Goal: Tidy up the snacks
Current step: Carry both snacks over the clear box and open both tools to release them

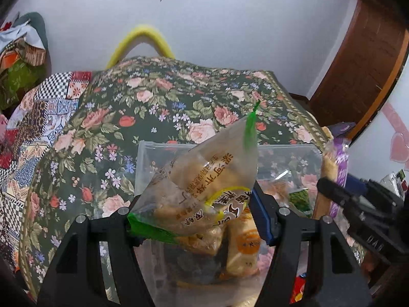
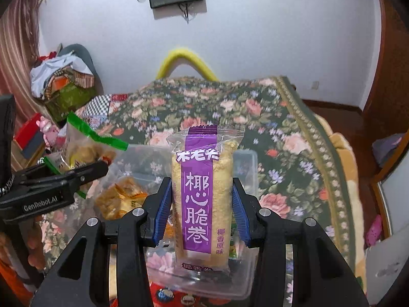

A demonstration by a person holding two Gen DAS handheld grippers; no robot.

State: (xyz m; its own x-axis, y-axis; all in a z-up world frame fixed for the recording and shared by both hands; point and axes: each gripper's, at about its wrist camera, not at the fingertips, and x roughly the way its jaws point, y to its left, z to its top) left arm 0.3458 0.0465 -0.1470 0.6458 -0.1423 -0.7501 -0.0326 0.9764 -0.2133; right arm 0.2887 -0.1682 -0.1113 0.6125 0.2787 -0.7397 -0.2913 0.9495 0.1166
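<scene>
Through the left wrist camera I see my left gripper (image 1: 194, 217) with its fingers closed on a green-edged clear snack bag (image 1: 204, 186), which tilts up toward one o'clock above a clear plastic container (image 1: 153, 158). The container sits on a floral bed cover (image 1: 153, 97) and holds an orange-labelled packet (image 1: 245, 245). At three o'clock the other gripper and a purple pack show. Through the right wrist camera, my right gripper (image 2: 202, 215) clamps a purple coconut roll pack (image 2: 202, 192) upright between blue fingers (image 2: 162, 212), over the same container (image 2: 245, 161). At nine o'clock the left gripper (image 2: 76, 176) holds its green-edged bag (image 2: 84, 148).
</scene>
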